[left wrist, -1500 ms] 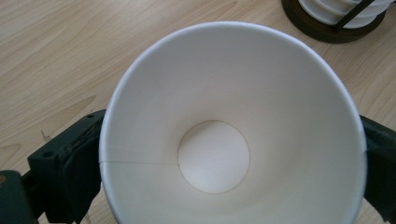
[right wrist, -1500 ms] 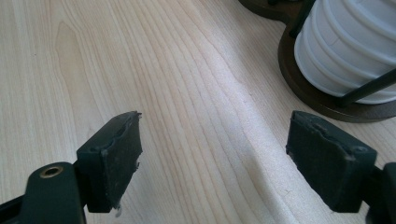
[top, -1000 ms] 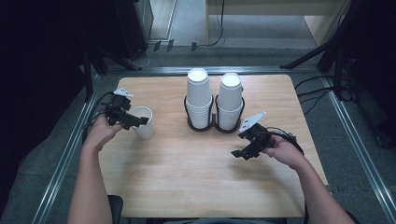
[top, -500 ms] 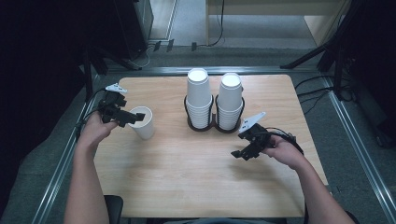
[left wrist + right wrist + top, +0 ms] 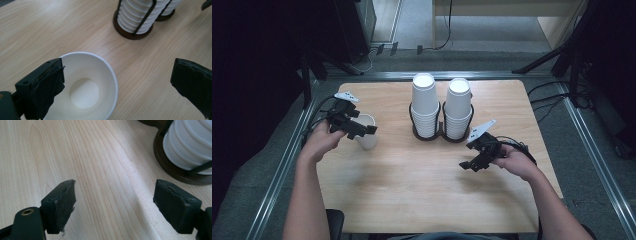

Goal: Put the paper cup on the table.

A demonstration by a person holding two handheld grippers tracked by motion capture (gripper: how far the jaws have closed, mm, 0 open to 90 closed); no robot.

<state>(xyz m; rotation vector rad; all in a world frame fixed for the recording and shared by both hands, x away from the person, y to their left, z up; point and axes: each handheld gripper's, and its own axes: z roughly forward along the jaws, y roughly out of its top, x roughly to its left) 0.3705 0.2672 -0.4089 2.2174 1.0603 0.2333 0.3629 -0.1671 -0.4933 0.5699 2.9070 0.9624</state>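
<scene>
**Letting go of a single paper cup beside the stacks**

My left gripper [image 5: 362, 131] hangs over a lone white paper cup [image 5: 366, 131] standing upright on the wooden table [image 5: 412, 190], left of two cup stacks in a black holder [image 5: 441, 131]. Its jaws are spread wide; one pad sits at the rim, the other well clear, gripping nothing. I should lift straight off so the light cup does not tip. My right gripper [image 5: 468, 166] hovers wide open and empty, near the holder.

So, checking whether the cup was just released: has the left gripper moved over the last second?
Yes. The left gripper has backed off leftward, away from the cup holder; single cup stays put.
</scene>
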